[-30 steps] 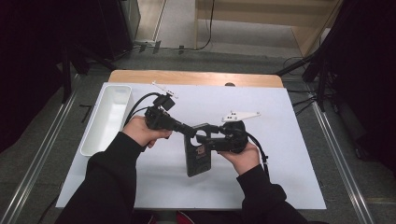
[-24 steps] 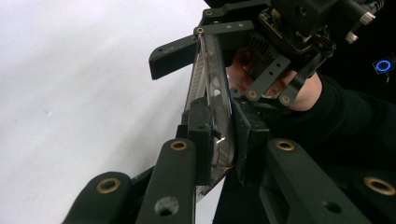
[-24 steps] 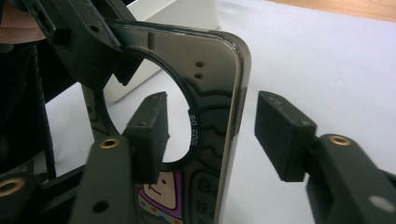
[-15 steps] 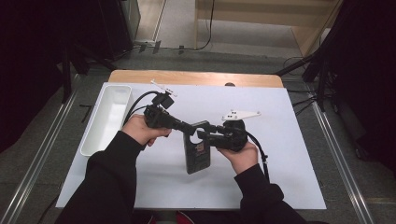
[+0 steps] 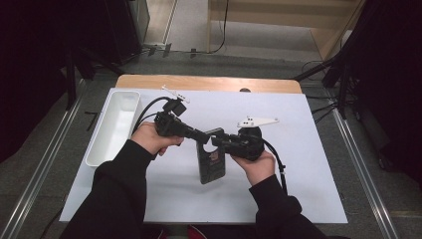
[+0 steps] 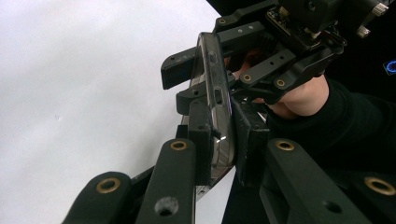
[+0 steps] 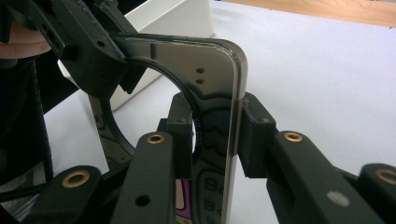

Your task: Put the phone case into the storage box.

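A white sheet-covered table (image 5: 308, 164) carries a long white plastic tray (image 5: 113, 127) at its left edge. Near the middle, a flat black phone-like slab (image 5: 211, 162), perhaps a cased handset, is held just above the sheet, apparently tilted. The left gripper (image 5: 205, 135) clamps its upper edge (image 6: 219, 135); the right gripper (image 5: 215, 141) is closed on the same end (image 7: 219, 135), jaws nearly meeting the other's

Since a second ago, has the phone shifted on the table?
No. The phone sits at the same spot relative to the white tray, both grippers clamped on it.
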Demonstrator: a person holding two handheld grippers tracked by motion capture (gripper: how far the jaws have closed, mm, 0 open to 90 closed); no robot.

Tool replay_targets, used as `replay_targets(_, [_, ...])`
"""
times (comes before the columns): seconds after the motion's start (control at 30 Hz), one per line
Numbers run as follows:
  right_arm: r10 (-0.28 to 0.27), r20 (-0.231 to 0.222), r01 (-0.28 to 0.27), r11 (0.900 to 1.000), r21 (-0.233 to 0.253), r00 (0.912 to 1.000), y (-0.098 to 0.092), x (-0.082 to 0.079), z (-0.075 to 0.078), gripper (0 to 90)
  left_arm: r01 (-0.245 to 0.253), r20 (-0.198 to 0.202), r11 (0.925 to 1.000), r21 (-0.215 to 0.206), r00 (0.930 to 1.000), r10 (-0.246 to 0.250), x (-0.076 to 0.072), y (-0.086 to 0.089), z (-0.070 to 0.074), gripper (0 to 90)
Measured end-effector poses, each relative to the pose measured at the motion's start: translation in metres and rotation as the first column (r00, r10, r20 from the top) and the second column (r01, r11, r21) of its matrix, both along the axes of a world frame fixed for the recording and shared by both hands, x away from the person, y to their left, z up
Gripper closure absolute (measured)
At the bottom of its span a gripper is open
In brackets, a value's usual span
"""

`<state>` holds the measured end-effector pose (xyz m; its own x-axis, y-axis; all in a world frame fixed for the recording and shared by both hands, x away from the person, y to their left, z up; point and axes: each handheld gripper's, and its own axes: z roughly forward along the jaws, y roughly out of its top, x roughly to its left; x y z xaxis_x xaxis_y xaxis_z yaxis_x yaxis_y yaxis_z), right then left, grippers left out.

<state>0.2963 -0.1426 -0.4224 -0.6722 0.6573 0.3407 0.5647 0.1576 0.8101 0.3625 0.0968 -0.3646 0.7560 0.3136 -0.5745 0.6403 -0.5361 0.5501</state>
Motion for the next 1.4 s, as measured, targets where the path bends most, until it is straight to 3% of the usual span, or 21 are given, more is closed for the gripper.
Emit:
replay_targets(0.23, [-0.002,-0.024,0.002,1.0,-0.001,0.9997,-0.0003,0.0004,0.0003,69.3,0.0,0.01,1.0,0.001,0.9999,0.0,0.0001,-0.0006,-0.0007,78.6])
replay_targets(0.9, [0.01,-0.026,-0.01,1.0,-0.019,0.9996,-0.0003,0.0023,0.005,70.6,-0.013,0.034,0.9999,-0.01,0.9993,0.013,-0.0019,-0.0012,0.0004,76.6])
replay_targets(1.27, [0.013,-0.024,-0.014,1.0,-0.022,0.9996,-0.0008,0.0026,0.0061,70.6,-0.008,0.038,0.9999,-0.008,0.9992,0.009,-0.0026,0.0004,0.0015,66.3])
replay_targets(1.4, [0.011,-0.027,-0.012,1.0,-0.027,0.9996,-0.0018,0.003,0.0071,70.7,-0.02,0.045,0.9996,-0.019,0.9988,0.021,-0.0032,0.0025,0.0032,58.9])
